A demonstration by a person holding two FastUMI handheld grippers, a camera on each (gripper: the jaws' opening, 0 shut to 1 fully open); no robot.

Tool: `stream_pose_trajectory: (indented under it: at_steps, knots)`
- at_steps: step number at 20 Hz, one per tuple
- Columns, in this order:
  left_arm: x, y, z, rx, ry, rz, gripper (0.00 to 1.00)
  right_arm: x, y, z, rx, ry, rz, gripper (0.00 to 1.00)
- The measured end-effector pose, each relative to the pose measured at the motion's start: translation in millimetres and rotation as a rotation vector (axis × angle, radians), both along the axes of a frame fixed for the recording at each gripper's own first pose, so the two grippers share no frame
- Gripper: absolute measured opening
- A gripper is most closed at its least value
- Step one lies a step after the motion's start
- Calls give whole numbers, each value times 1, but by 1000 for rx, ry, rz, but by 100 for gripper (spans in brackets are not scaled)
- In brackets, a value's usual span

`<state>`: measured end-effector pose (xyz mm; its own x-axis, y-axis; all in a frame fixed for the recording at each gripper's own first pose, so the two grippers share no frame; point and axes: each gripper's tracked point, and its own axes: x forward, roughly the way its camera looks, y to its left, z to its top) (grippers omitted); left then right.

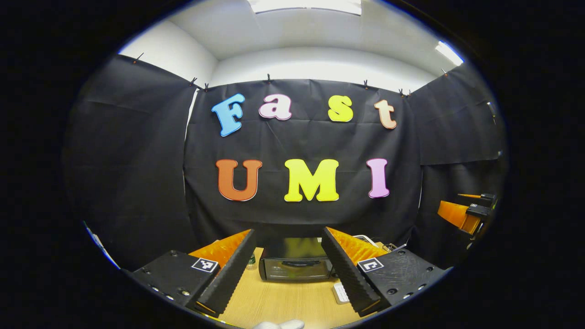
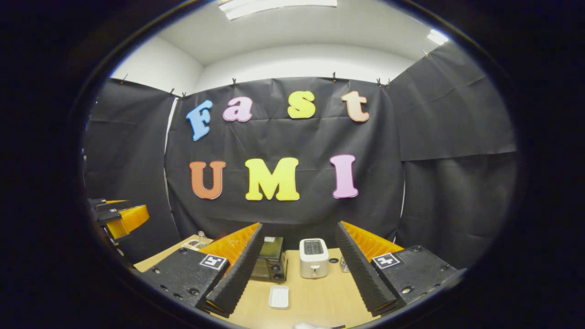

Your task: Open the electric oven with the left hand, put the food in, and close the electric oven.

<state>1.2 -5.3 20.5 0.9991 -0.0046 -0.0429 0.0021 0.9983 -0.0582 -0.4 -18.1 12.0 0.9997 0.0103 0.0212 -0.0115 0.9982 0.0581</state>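
On the far part of the wooden counter (image 1: 283, 301), seen in the left gripper view, sits the black oven (image 1: 296, 264), its door shut and its handle across the top of the glass front. It stands against the black cloth wall, framed between the two fingers of the left tool (image 1: 289, 269), which hangs above the counter with its jaws spread wide and nothing between them. Just right of the oven, near the right finger, lies a small white tray (image 1: 340, 293), partly hidden. A white thing (image 1: 279, 325) peeks in at the near edge of the counter; what it is I cannot tell. Far to the right, the right tool (image 1: 470, 212) shows at the edge, held up in the air.

From the right gripper view, the oven (image 2: 270, 265) appears left of centre, partly behind the left finger of the right tool (image 2: 296, 269), whose jaws are also wide apart and hold nothing. A white toaster (image 2: 313, 258) stands just right of the oven. The white tray (image 2: 279, 297) lies on the counter (image 2: 315, 301) nearer than both, apart from them. The left tool (image 2: 121, 219) shows at the far left edge.
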Motion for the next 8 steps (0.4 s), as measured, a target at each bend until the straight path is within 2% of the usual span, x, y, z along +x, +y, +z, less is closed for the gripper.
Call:
stream_pose_trajectory:
  at_steps: [1, 5, 6, 7, 8]
  knots:
    - [0, -1, 1, -2, -2, -1, 95, -1, -1, 0, 0, 3, -3, 90]
    - [0, -3, 4, -2, -12, -7, 95, -3, -3, 2, 5, 2, -7, 90]
    - [-2, -4, 2, -4, -8, -11, 95, -4, -3, 3, 6, 0, -8, 100]
    - [-2, -5, 3, -9, -7, -14, 87, -6, -3, 4, 7, -1, -9, 100]
    - [-3, -3, 2, -8, -5, -14, 87, -7, -2, 4, 6, -2, -9, 100]
